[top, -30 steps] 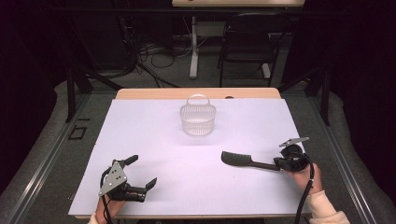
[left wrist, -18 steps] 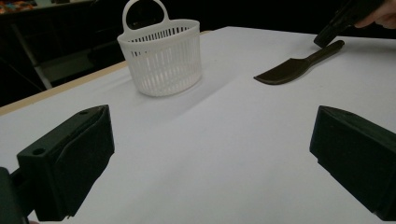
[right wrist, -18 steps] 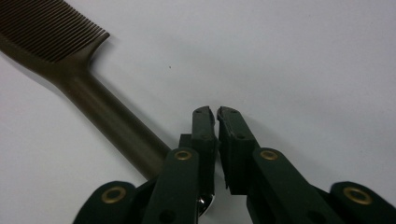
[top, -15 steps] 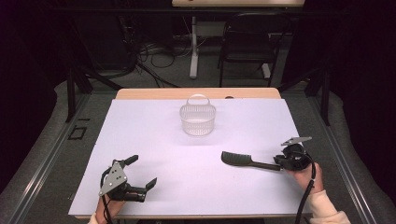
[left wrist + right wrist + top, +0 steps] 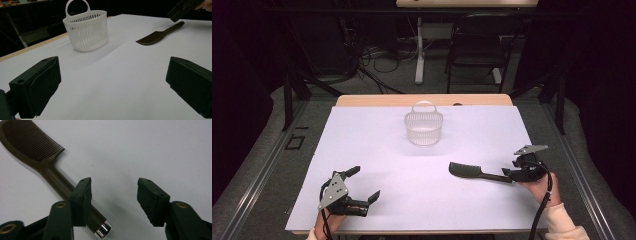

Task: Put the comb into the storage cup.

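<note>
Right hand-held gripper [image 5: 113, 195]: jaws parted, just been opening, nothing pinched. The comb [image 5: 47, 167] is released and lies flat on the white worktop [image 5: 155, 150]. In the right gripper view its handle runs under the jaw on the left of that view, touching or just beside that jaw, with the chrome end cap between the 2 jaws at their base. The toothed head is seen ahead of the jaws, off to the left of that view.

Left hand-held gripper [image 5: 362, 187]: jaws spread wide, nothing between them, held low at the near worktop edge. Well ahead of it, the white basket [image 5: 86, 30] is seen upright with its handle up; the comb lies to the basket's right in that view, well apart.
</note>
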### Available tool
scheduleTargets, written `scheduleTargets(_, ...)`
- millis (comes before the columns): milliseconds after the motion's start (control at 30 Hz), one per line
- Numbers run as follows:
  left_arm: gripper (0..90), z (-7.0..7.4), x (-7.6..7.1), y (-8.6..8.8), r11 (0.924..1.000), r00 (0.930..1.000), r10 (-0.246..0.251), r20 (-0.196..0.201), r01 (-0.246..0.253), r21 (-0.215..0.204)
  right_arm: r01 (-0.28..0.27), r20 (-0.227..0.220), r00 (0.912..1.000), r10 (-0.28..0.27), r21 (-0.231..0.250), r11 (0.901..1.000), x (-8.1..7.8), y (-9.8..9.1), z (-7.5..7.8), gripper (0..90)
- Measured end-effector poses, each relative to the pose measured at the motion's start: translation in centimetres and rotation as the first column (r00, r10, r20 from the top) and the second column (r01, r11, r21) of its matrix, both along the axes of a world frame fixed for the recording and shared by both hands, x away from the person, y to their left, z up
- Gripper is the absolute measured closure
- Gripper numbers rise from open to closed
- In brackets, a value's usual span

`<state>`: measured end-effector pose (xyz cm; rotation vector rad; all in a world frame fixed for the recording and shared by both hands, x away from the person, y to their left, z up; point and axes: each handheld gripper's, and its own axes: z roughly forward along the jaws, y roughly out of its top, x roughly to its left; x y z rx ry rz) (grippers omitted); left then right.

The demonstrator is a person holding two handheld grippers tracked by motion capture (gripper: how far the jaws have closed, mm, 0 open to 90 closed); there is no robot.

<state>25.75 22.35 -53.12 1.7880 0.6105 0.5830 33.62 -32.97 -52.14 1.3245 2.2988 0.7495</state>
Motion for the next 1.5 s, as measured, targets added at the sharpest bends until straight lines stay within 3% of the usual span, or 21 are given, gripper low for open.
scheduleTargets(267,0.0,0.0,0.0,0.0,1.0000,1.0000,0.000,0.001,0.000,0.001,-0.030,-0.007,0.9995,0.030,-0.008,0.9995,-0.1,0.4,0.4,25.2)
scheduleTargets(667,0.0,0.0,0.0,0.0,1.0000,1.0000,0.000,0.000,0.000,-0.002,-0.111,-0.046,0.9929,0.110,-0.030,0.9933,-0.1,1.2,0.6,8.7)
scheduleTargets(1200,0.0,0.0,0.0,-0.1,1.0000,1.0000,-0.005,-0.001,0.005,0.002,-0.179,-0.036,0.9834,0.178,-0.045,0.9828,-0.4,2.6,1.0,0.0)
scheduleTargets(1367,0.0,0.0,0.0,-0.1,1.0000,1.0000,-0.003,-0.002,0.003,-0.001,-0.218,-0.053,0.9751,0.216,-0.054,0.9744,-0.5,3.2,1.1,0.0)
scheduleTargets(1500,0.0,0.0,0.0,-0.1,1.0000,1.0000,-0.003,-0.002,0.003,-0.002,-0.264,-0.060,0.9636,0.261,-0.069,0.9619,-0.6,3.5,1.1,0.0)
